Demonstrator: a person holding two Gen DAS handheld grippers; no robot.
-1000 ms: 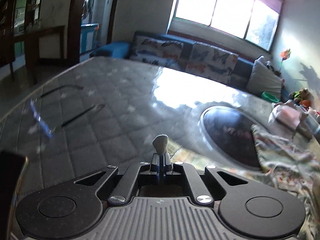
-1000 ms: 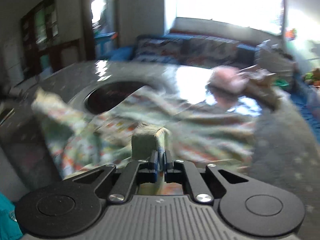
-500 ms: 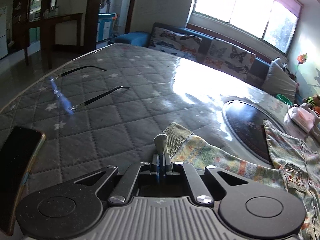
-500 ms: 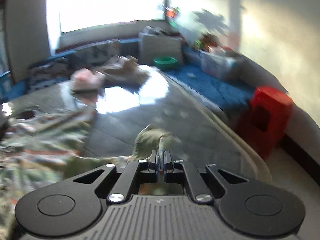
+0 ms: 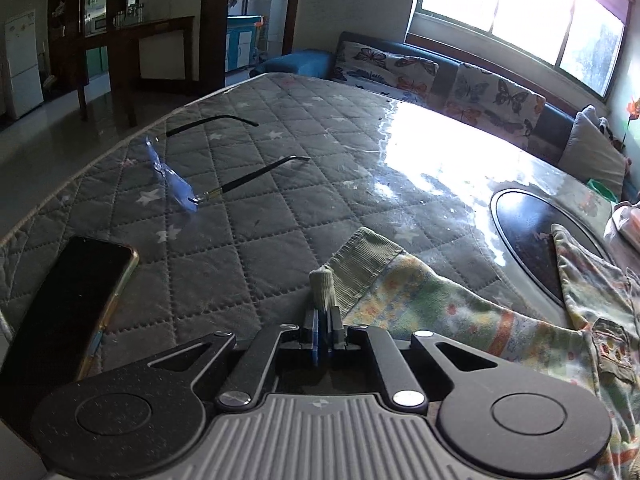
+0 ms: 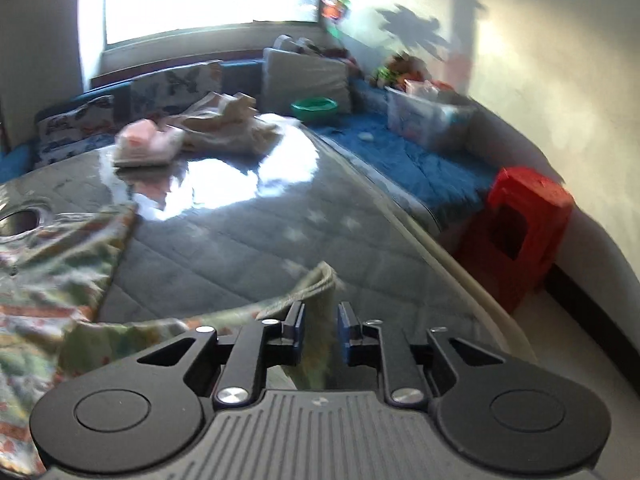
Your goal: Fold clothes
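While I watch the left wrist view, my left hand-held gripper [image 5: 322,322] is easing its jaws apart, yet a ribbed cuff [image 5: 322,289] of the patterned garment [image 5: 448,312] remains pinched between them; the garment lies spread over the quilted counter [image 5: 256,216]. Close by lie a phone [image 5: 64,304] and a pair of glasses [image 5: 200,172], and I judge that dragging the cloth leftward could sweep either off the edge. Turning to the right wrist view, my right hand-held gripper [image 6: 319,326] is opening too, its pads clearly clear of the other cuff [image 6: 320,280], which sits loose in the gap near the counter's far edge. That sleeve could slide over the side if released there, I think. Beyond, a green bowl [image 6: 314,107] looks empty from here, and a clear storage box [image 6: 428,118] holds things too blurred to name.
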